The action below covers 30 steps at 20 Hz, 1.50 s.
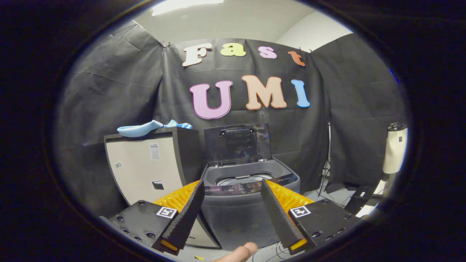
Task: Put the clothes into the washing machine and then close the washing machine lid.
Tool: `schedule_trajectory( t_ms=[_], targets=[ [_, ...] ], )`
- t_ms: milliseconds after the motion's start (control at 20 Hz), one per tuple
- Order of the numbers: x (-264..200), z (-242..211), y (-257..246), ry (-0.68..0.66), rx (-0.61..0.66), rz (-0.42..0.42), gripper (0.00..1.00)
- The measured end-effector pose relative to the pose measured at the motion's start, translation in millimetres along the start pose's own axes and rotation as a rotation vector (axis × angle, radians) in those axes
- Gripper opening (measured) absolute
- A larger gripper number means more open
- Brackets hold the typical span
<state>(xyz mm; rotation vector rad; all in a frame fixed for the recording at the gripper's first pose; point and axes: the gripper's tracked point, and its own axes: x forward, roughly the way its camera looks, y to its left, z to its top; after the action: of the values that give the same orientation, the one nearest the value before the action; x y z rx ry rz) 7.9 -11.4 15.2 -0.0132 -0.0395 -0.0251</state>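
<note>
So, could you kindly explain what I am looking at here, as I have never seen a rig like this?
Gladly. There is no robot arm: a person carries a hand-held gripper with two fingers, and the camera rides on it, looking forward along them. That is why the two fingers rise from the bottom of the picture. They stand apart, open, holding nothing. A fingertip of the person shows just below them.

Ahead, seen between the fingers, stands a small top-loading washing machine with its lid raised upright. Beside it is a taller cabinet, and on top of that lies a light blue cloth, the laundry to be put in. A black cloth wall hangs behind everything.
</note>
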Motion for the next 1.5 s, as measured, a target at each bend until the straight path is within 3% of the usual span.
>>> schedule_trajectory(
  t_ms=[850,1150,1400,1500],
  targets=[
    [19.0,2.6,-4.3,0.026,-0.011,-0.025,0.97],
    [45.5,59.1,31.3,0.000,-0.015,-0.035,0.97],
    [79.3,128.8,100.4,-0.051,0.012,0.029,0.98],
    [93.3,148.4,114.1,-0.045,0.003,0.013,0.98]
  ],
)
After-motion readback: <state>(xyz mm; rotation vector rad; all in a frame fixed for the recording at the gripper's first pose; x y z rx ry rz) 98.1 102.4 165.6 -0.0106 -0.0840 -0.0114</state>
